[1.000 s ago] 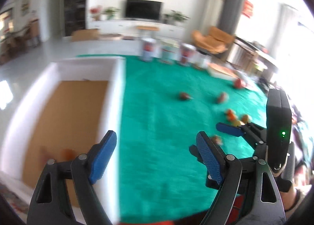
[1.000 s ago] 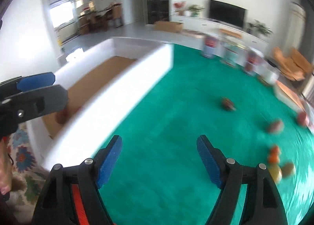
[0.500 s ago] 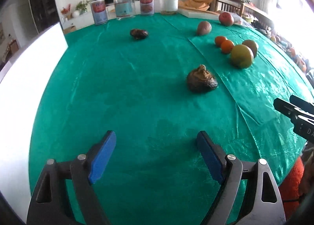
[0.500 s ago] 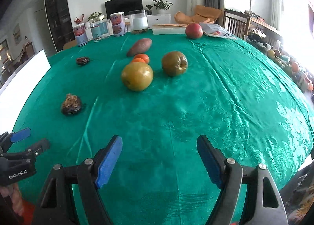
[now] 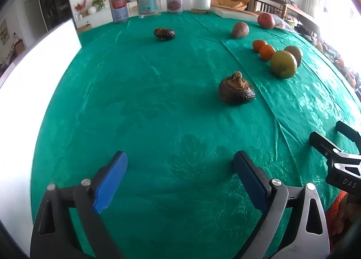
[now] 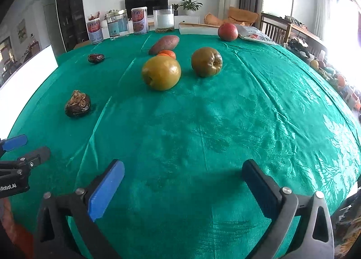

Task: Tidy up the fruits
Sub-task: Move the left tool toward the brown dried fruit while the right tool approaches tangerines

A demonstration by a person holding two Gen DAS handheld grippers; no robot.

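Fruits lie on a green tablecloth [image 5: 146,101]. A dark wrinkled fruit [image 5: 236,91] sits ahead of my left gripper [image 5: 180,175], which is open and empty above the cloth. It also shows in the right wrist view [image 6: 77,103]. Two yellow-green fruits [image 6: 161,73] [image 6: 206,61], two oranges [image 5: 262,49], a sweet potato [image 6: 164,43], a red apple [image 6: 227,31] and a dark date-like fruit [image 6: 96,57] lie farther off. My right gripper [image 6: 182,182] is open and empty, well short of the fruits.
A white box wall [image 5: 33,74] stands along the table's left side. Two cans [image 5: 119,10] and two jars [image 5: 147,1] line the far edge, with a flat white box [image 6: 196,28]. Chairs and clutter are at the right.
Both grippers swung away from the white box toward the fruits and came lower over the cloth. Both stayed open and empty.
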